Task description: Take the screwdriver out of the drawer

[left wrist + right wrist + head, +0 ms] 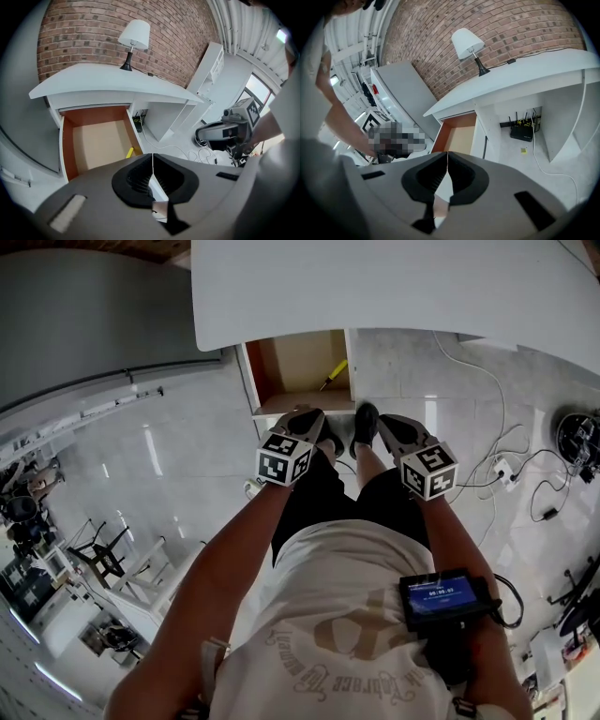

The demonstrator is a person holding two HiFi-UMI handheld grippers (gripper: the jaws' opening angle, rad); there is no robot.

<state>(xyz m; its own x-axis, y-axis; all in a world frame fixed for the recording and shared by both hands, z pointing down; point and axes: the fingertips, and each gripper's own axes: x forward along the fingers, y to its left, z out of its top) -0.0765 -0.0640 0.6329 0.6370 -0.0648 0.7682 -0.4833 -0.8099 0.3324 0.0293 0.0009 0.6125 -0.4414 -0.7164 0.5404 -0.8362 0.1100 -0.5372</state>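
Screwdriver (333, 374) (yellow handle) lies in open drawer (295, 362).

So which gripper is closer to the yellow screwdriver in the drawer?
Left. The left gripper hovers in front of the drawer holding the screwdriver; the right gripper is off to its right side.

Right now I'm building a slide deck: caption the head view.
Seen from above: an open drawer with a yellow-handled screwdriver inside; left gripper and right gripper, both shut and empty, before it.
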